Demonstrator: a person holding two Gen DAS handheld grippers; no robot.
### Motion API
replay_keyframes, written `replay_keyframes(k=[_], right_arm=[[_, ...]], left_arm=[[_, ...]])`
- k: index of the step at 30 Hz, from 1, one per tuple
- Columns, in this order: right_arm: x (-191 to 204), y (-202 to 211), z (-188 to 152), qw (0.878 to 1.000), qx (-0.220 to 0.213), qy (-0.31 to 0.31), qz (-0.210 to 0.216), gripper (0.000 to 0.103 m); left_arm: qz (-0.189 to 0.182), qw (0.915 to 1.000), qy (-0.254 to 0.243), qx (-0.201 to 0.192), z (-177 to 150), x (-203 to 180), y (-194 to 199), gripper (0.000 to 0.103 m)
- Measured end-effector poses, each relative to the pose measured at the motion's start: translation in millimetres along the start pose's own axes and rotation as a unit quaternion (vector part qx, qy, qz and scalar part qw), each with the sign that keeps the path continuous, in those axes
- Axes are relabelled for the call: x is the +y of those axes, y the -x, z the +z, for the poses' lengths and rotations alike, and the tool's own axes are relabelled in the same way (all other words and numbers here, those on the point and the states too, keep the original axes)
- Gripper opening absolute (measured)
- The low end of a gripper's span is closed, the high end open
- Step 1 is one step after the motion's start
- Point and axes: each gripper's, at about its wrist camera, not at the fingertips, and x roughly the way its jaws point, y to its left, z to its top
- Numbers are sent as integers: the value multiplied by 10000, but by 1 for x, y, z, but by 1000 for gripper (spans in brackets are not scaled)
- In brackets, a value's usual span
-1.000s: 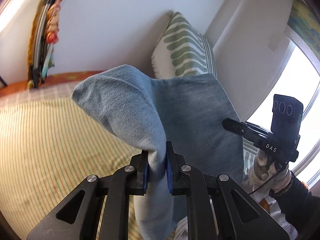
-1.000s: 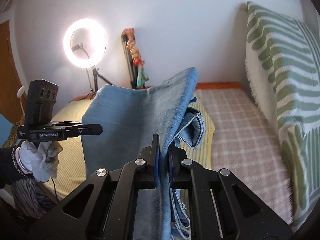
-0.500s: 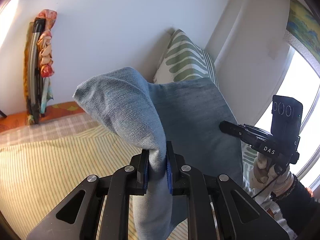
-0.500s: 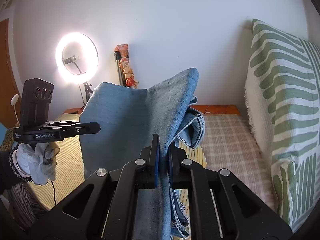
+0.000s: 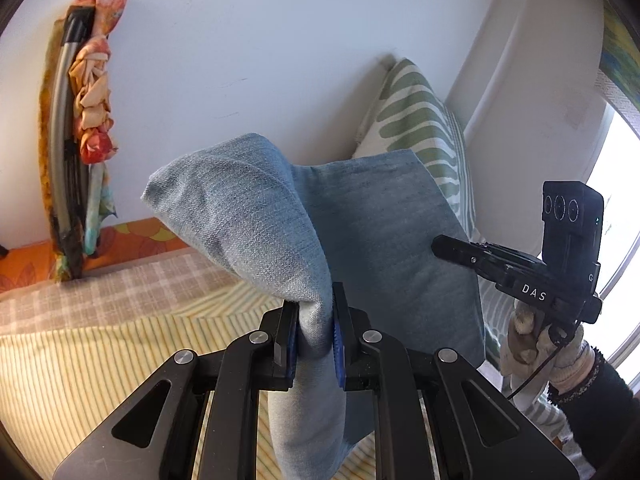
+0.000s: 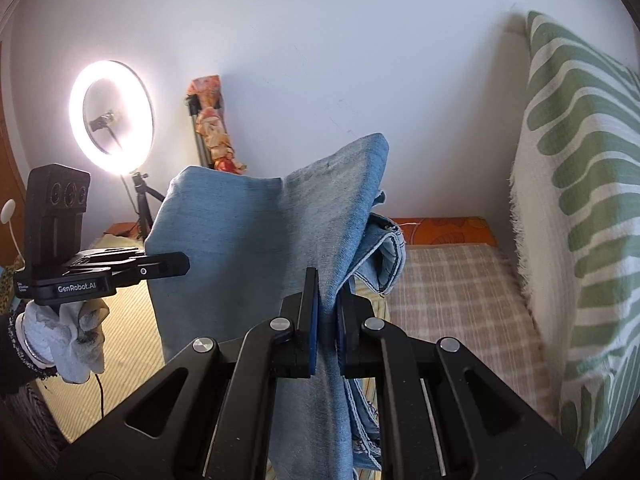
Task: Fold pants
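Note:
Light blue denim pants (image 5: 384,240) hang in the air between both grippers, above the bed. My left gripper (image 5: 314,340) is shut on one bunched edge of the pants. My right gripper (image 6: 327,320) is shut on the opposite edge, where hems and seams (image 6: 386,252) hang beside it. The pants (image 6: 240,248) stretch as a flat panel between the two grippers. The right gripper also shows in the left wrist view (image 5: 452,247), and the left gripper shows in the right wrist view (image 6: 176,266). The lower part of the pants is hidden below the jaws.
A bed with a yellow striped sheet (image 5: 100,352) and a checked cover (image 6: 460,292) lies below. A green-and-white patterned pillow (image 6: 580,200) leans against the wall. A lit ring light on a tripod (image 6: 112,116) stands at the left. A window (image 5: 616,200) is at the right.
Both grippers have risen with the pants. The bed now sits lower in both views and more wall shows. The grip on the denim is unchanged.

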Motion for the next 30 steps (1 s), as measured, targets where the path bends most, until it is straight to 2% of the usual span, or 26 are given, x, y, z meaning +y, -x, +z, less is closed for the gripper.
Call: replay_keyframes(k=[6,15,30], right_arm=[[-15,-52,13,9998,164,-91,36,8],[-24,-111,26,9994,333,-48,-23,8],[-48,-153,17,9974,649,-77,-298,8]], left_arm=[[124,9997,177,72,12,32,-27,12],[475,9987,-12,190,22,48,-57,12],[755,9965,-249,261,21,56,-76,12]])
